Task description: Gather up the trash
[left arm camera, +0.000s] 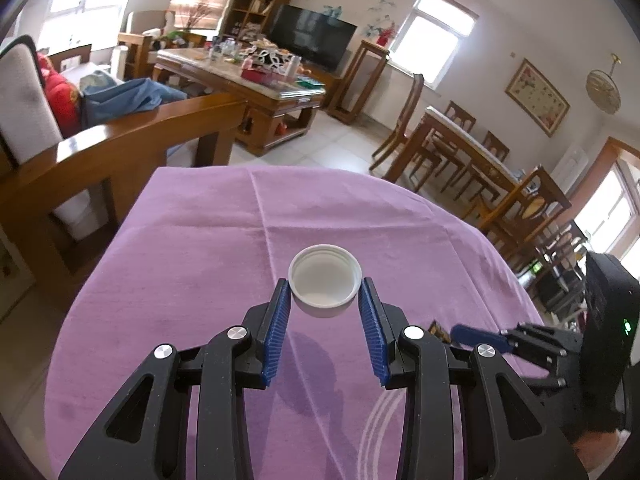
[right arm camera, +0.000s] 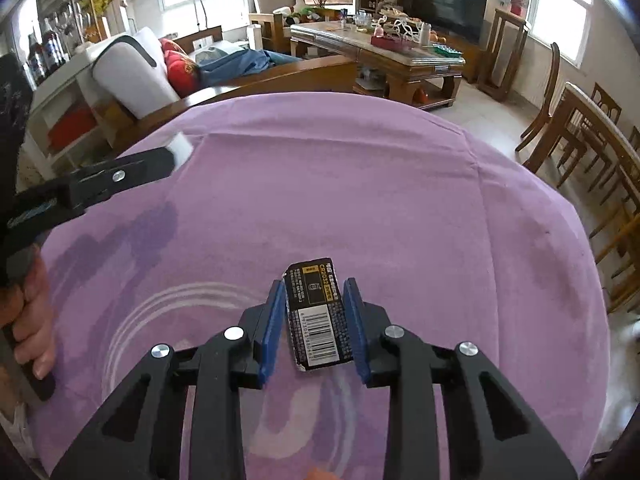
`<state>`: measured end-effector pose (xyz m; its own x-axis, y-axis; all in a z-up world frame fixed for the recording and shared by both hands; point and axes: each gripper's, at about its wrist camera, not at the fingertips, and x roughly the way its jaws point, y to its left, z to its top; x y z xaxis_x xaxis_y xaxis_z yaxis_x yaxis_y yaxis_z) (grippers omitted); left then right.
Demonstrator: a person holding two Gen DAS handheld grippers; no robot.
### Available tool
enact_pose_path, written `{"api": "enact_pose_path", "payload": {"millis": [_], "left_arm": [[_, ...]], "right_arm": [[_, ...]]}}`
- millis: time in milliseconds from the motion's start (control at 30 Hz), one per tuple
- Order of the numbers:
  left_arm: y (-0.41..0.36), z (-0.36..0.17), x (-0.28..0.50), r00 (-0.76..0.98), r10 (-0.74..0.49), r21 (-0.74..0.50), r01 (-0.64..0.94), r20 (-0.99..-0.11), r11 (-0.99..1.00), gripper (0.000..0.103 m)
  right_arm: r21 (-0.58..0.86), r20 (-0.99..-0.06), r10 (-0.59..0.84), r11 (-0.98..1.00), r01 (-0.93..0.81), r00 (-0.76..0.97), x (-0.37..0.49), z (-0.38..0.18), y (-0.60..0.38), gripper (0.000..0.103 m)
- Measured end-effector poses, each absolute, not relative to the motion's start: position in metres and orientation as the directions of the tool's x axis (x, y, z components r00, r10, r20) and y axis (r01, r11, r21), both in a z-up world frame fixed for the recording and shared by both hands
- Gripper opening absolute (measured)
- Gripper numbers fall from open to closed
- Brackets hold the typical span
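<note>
Left tool clasps a white bottle cap above the purple worktop. Right tool pinches a black battery wrapper, seemingly lifted. Keep both grips firm and level while carrying them off the cloth.

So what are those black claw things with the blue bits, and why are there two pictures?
Each claw is a gripper that a person holds, one in each hand, with a camera on it looking along its two fingers. One picture comes from the left gripper, the other from the right gripper. Both are above a table with a purple cloth. The left one pinches a white bottle cap, open side up, lifted off the cloth. The right one has a black battery wrapper with a barcode between its blue pads. That is the trash being collected.
</note>
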<state>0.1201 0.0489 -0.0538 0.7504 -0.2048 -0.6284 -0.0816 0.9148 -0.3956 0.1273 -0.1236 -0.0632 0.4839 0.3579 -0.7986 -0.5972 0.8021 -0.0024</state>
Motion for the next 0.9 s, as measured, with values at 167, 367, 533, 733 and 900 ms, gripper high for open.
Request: {"api": "enact_pose_path", "payload": {"millis": [167, 367, 533, 733, 900], "left_arm": [[0.043, -0.052, 0.119, 0.753, -0.21, -0.389, -0.065, -0.623, 0.919, 0.036], [0.033, -0.049, 0.118, 0.77, -0.235, -0.39, -0.02, -0.593, 0.92, 0.036], [0.002, -0.036, 0.107, 0.774, -0.339, -0.392, 0.127, -0.535, 0.911, 0.036], [-0.08, -0.004, 0.078, 0.723, -0.5, -0.387, 0.338, -0.477, 0.858, 0.036], [-0.181, 0.014, 0.051, 0.629, -0.627, -0.351, 0.52, -0.461, 0.779, 0.036]], "right_arm": [[0.014, -0.78, 0.369, 0.818, -0.575, 0.506, 0.112, -0.065, -0.138, 0.03], [0.111, -0.723, 0.439, 0.836, -0.537, 0.533, 0.082, -0.046, -0.169, 0.03], [0.22, -0.631, 0.496, 0.852, -0.475, 0.597, 0.052, -0.017, -0.222, 0.03], [0.295, -0.516, 0.458, 0.889, -0.351, 0.724, 0.011, 0.011, -0.315, 0.03], [0.346, -0.426, 0.324, 0.921, -0.179, 0.844, -0.038, 0.019, -0.414, 0.03]]}}
